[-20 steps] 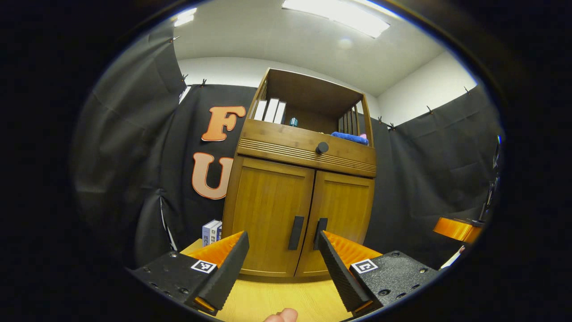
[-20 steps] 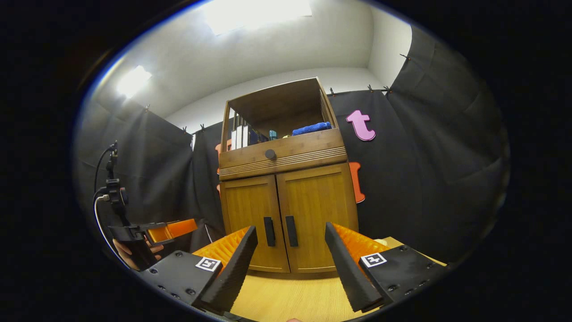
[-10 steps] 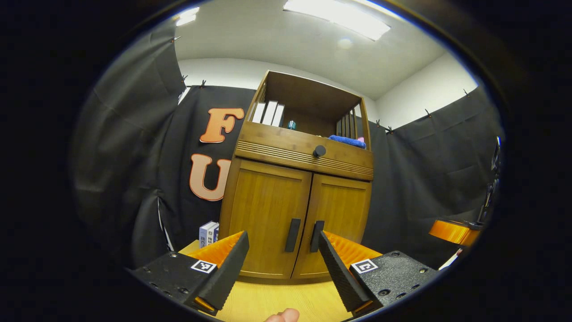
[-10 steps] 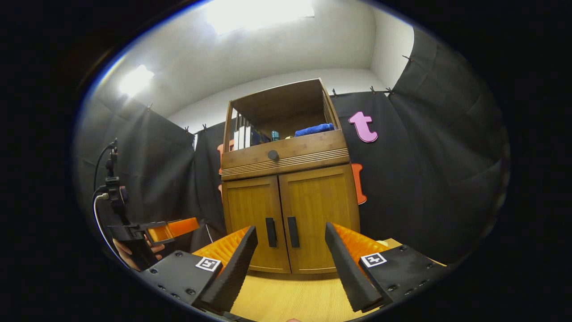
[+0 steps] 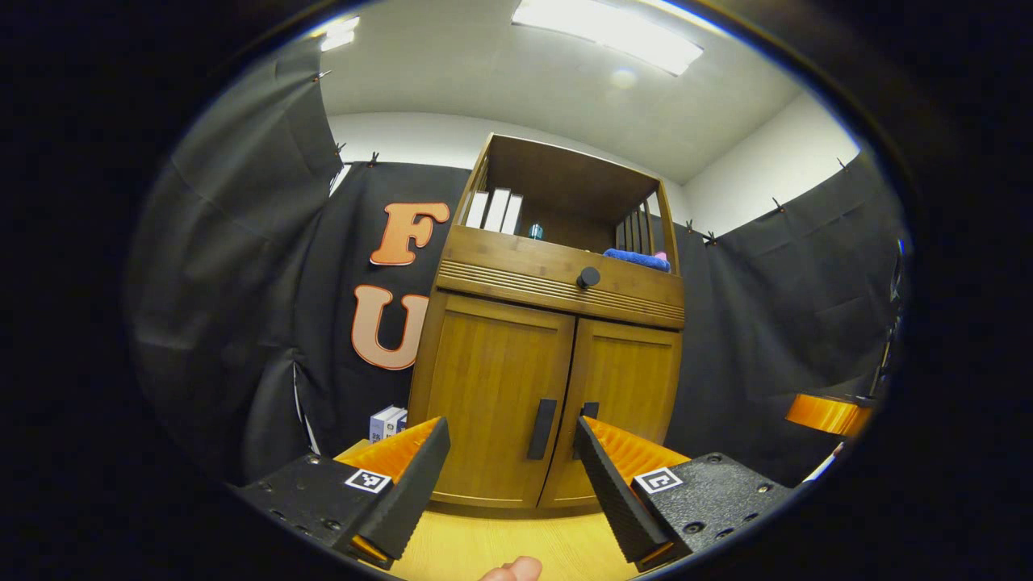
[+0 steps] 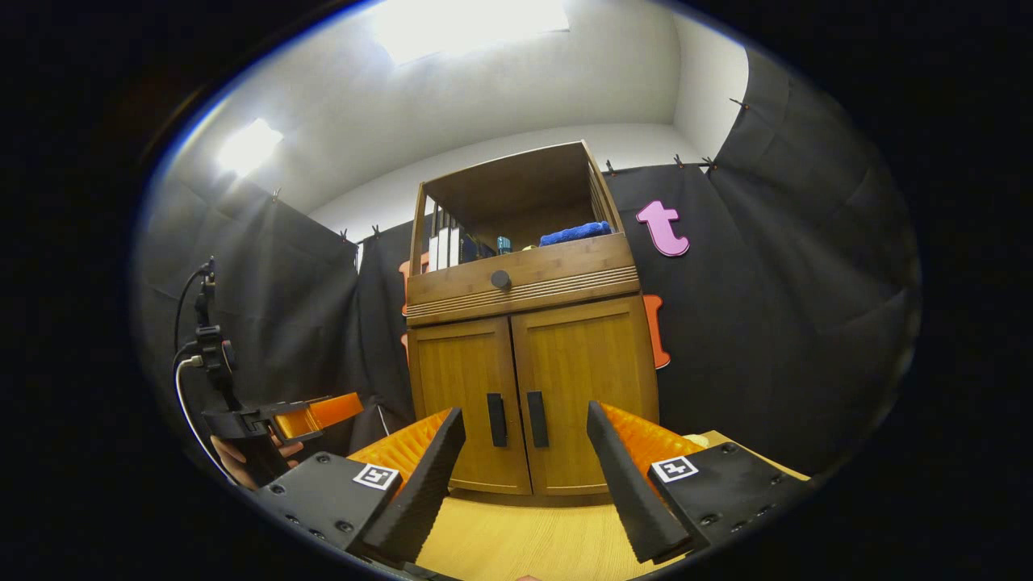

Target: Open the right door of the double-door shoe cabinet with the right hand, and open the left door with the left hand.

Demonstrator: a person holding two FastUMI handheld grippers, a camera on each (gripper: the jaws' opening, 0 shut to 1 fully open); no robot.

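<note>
Two doors, both closed, face the grippers on the cabinet [image 5: 549, 355], which stands on a pale wood table [image 6: 516, 541] against the black cloth wall. In the left gripper view the left door [image 5: 492, 395] and the right door [image 5: 625, 403] meet at a centre seam, each with a dark upright handle beside it: the left handle [image 5: 541, 428] shows whole, while the right handle [image 5: 589, 410] is partly covered by one finger. The left gripper [image 5: 510, 476] has its fingers spread wide, holding nothing, well short of the doors. A fingertip [image 5: 510, 571] of the person peeks in at the bottom edge.

In the right gripper view the right gripper [image 6: 524, 472] is likewise spread and empty, apart from the cabinet, with both handles seen between its fingers. At the far left of that view the left gripper shows again, held in a hand [image 6: 234, 456] with a cable [image 6: 190, 403] running to it.

Above the doors is a drawer front with a round dark knob [image 5: 587, 277], and over it an open shelf holding white binders [image 5: 494, 211], a small teal item [image 5: 536, 232] and a folded blue cloth [image 5: 637, 259]. Small boxes [image 5: 386, 422] stand on the table left of the cabinet; their print is too small to read. Each gripper carries square black-and-white markers [image 5: 367, 481].
</note>
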